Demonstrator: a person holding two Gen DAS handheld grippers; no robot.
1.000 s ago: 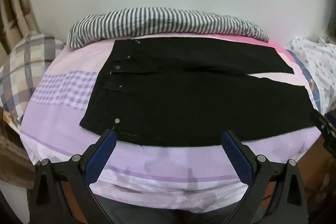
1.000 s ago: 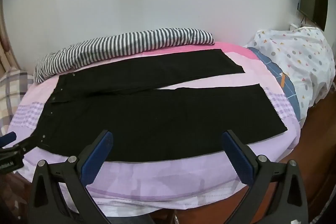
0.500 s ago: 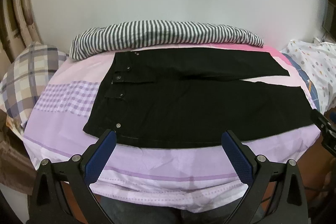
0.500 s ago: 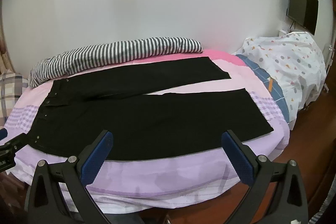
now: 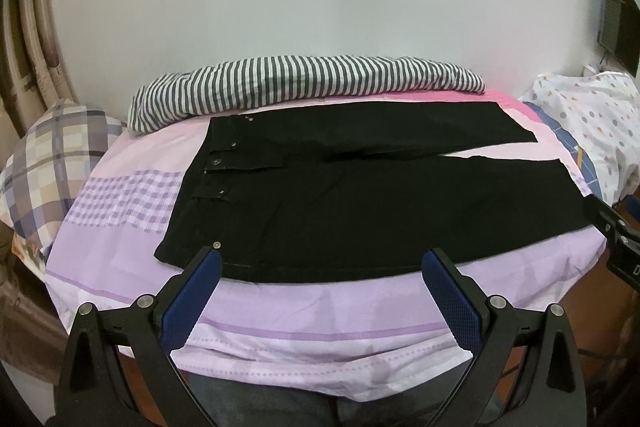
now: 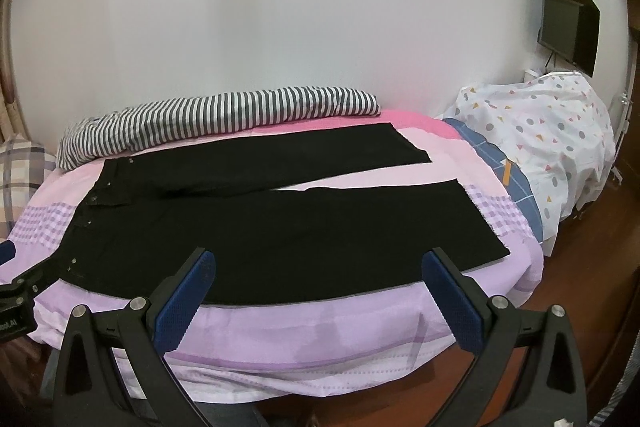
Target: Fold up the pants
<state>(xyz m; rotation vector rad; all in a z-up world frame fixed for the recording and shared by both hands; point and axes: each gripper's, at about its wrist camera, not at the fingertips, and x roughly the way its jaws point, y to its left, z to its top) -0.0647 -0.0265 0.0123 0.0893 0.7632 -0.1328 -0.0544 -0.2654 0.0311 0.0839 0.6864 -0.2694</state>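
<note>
Black pants [image 5: 360, 203] lie spread flat on the bed, waistband with metal buttons at the left, both legs running to the right with a gap between the cuffs. They also show in the right wrist view [image 6: 280, 227]. My left gripper [image 5: 320, 267] is open and empty, held off the bed's near edge in front of the waist end. My right gripper [image 6: 319, 267] is open and empty, held off the near edge in front of the near leg.
The bed has a pink and purple sheet [image 5: 320, 311]. A striped bolster [image 5: 304, 83] lies along the wall. A plaid pillow [image 5: 52, 155] is at the left, a dotted white quilt [image 6: 540, 139] at the right. A dark screen [image 6: 568, 23] hangs on the right wall.
Both grippers have pulled back and away from the bed, so the pants look smaller and farther. The pants have not moved.
</note>
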